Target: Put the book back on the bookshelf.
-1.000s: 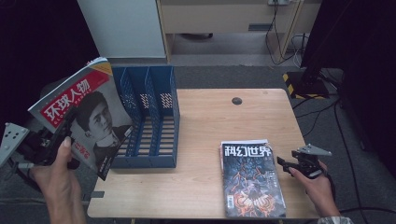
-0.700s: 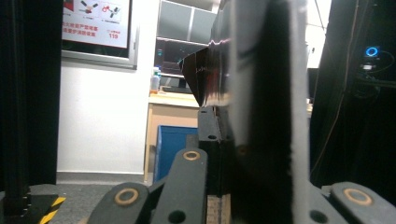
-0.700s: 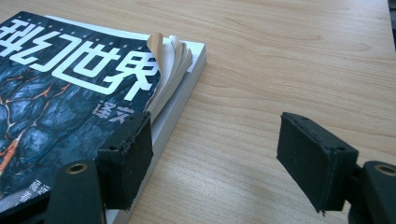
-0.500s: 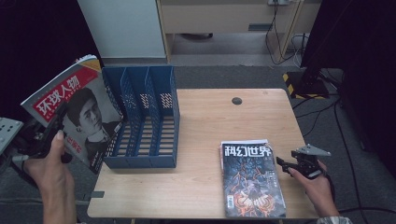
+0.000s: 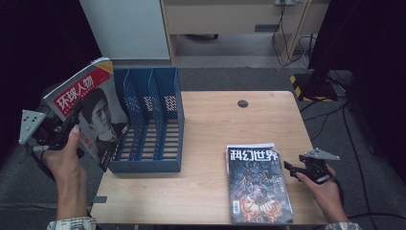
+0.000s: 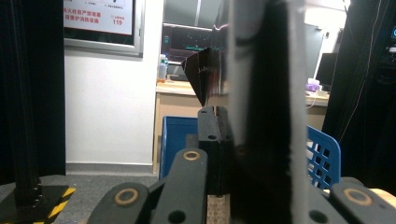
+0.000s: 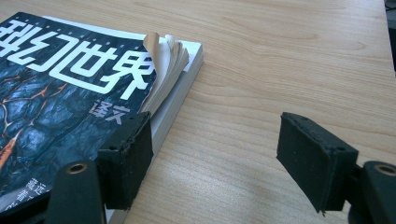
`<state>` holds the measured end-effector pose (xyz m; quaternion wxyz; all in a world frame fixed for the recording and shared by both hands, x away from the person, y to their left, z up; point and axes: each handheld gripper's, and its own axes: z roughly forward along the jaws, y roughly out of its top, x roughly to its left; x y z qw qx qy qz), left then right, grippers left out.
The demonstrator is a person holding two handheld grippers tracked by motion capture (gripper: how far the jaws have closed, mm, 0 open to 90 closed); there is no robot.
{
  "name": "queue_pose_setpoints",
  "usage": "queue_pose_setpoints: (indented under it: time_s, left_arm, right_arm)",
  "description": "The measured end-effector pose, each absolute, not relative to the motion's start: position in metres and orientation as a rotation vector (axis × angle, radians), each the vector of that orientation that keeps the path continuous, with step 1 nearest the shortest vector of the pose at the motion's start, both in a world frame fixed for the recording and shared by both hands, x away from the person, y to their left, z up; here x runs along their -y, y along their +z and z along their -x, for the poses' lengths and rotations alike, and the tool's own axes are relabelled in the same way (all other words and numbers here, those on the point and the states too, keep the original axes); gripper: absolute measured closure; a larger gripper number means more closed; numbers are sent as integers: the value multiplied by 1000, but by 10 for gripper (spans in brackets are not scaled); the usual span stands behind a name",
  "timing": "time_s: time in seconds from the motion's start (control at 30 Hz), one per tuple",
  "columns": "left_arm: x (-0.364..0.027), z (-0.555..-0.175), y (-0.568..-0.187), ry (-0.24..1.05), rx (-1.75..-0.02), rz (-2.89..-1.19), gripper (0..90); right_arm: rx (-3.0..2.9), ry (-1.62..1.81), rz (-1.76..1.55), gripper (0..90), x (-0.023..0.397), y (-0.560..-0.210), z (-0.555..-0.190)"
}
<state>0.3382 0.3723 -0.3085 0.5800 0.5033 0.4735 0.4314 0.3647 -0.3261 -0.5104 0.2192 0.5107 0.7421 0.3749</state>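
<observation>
1. The left gripper (image 5: 57,132) is clamped on the lower edge of a red-topped magazine (image 5: 91,112); in the left gripper view its jaws stand pressed together on the magazine's (image 6: 261,116) edge, which rises straight up between them.
2. That magazine is held off the table's left side, upright and leaning a little, its long axis running up and away from the jaws, its cover facing the person.
3. The blue file rack (image 5: 153,120) stands just to the right of the held magazine, nearly touching it, its three slots running away from the person. I judge the coming move turns on this: the magazine must go rightward and line up edge-on with a slot.
4. The right gripper (image 5: 299,168) rests low on the table (image 5: 215,120) with its jaws apart, holding nothing.
5. In the right gripper view one pad (image 7: 128,158) lies against the edge of the dark magazine stack (image 7: 70,84); the other stands over bare wood.
6. The left hand is far nearer the rack.
</observation>
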Motion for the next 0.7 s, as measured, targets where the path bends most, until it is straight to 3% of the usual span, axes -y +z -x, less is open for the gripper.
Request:
queue_pose_setpoints:
  time_s: [0.7]
  left_arm:
    - [-373,-373,-323,1010,-1121,-1179,866]
  right_arm:
    - [-2048,1033,-1416,270,328,-511,-365]
